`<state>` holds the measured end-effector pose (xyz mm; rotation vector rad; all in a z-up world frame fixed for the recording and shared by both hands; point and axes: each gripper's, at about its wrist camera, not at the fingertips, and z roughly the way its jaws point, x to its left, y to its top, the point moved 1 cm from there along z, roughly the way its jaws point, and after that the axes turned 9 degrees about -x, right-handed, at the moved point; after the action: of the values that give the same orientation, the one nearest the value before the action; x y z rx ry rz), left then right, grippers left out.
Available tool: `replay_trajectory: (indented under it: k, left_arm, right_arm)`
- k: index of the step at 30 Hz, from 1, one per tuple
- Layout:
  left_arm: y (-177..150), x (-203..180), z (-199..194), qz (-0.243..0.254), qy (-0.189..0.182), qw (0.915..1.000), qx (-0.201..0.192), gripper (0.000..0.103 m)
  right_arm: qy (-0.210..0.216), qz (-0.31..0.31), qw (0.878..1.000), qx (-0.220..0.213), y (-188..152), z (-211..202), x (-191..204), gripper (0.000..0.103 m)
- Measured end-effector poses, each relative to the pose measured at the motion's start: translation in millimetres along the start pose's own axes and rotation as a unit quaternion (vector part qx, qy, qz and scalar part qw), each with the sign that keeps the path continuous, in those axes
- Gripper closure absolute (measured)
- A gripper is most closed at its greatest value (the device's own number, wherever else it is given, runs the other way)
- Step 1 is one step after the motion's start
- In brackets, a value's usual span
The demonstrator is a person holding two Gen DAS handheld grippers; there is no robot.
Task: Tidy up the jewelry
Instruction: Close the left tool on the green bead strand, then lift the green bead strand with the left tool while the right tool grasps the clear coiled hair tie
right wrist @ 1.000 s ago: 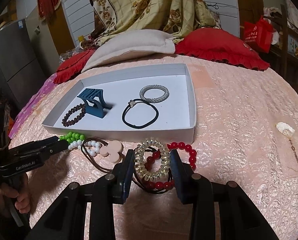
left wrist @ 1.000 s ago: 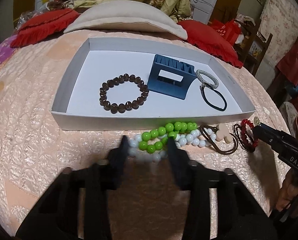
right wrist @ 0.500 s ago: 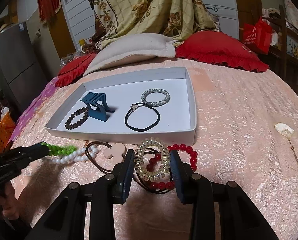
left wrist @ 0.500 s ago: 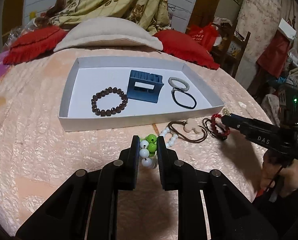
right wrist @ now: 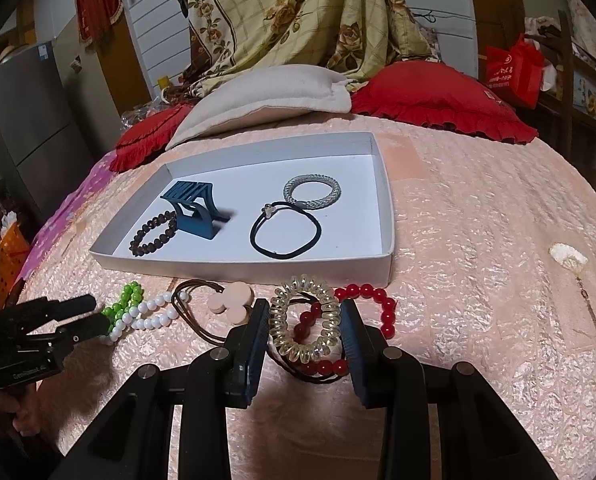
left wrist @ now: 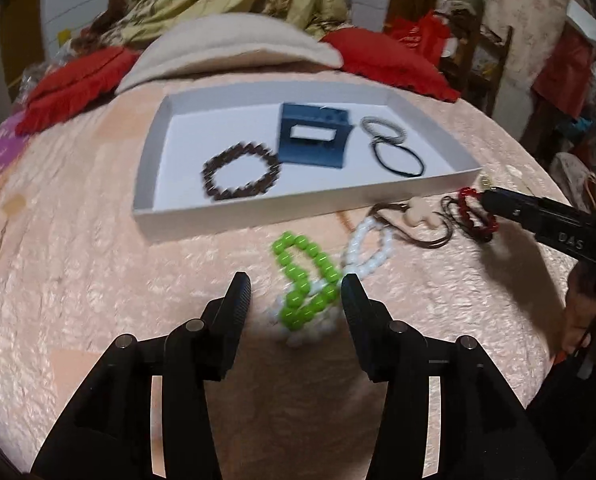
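Now the left claw (left wrist: 296, 294) is opening, the green-and-white bead strand (left wrist: 309, 284) lying loose on the bed (left wrist: 78, 288) between its fingers; right claw (right wrist: 303, 330) brackets the clear coil band (right wrist: 303, 330), contact unclear.

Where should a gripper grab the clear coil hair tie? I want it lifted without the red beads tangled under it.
Take the coil tie across its ring, from above, one finger outside each side. It lies flat on the red bracelet and dark cords, and the right gripper already straddles it. Pinching the springy ring alone would probably leave the beads behind.
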<state>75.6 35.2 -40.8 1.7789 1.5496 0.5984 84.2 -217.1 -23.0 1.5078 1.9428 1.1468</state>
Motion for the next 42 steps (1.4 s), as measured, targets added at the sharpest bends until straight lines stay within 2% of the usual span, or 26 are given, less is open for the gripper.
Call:
replay_trajectory:
  k: [2,3,5,6,7,10,14,23,34,42]
  left_arm:
    - [0,-2,7,0.004,-0.001,0.9999,0.009,0.059]
    - [0,-2,10,0.001,0.000,0.9999,0.013,0.067]
    - [-1,0,14,-0.007,-0.002,0.9998,0.017,0.076]
    - [0,0,13,-0.010,-0.003,0.9998,0.016,0.089]
    - [0,0,12,-0.009,-0.005,0.9998,0.016,0.095]
    - [1,1,9,-0.015,-0.009,0.9998,0.012,0.095]
    - [8,9,-4,-0.045,-0.034,0.9984,-0.007,0.095]
    - [21,31,-25,-0.109,-0.036,0.9919,-0.054,0.095]
    - [22,21,-15,-0.085,-0.014,0.9952,-0.046,0.095]
    - [22,22,-13,-0.076,0.017,0.9957,-0.050,0.095]
  right_arm:
    - [0.000,0.000,1.000,0.000,0,0,0,0.069]
    - [-0.001,0.001,1.000,0.000,0,0,0,0.069]
    - [-0.001,0.001,1.000,0.001,0,0,0,0.069]
    - [-0.001,0.001,1.000,0.002,0,0,0,0.069]
    - [-0.001,0.000,1.000,0.002,0,0,0,0.069]
    - [-0.001,0.000,1.000,0.004,-1,1,1,0.069]
    - [-0.002,0.001,1.000,0.002,0,1,0,0.069]
    - [-0.006,0.005,1.000,-0.011,2,-4,-2,0.069]
    - [-0.004,0.004,1.000,-0.006,2,-4,-2,0.069]
    - [-0.001,-0.017,1.000,-0.014,1,-7,9,0.069]
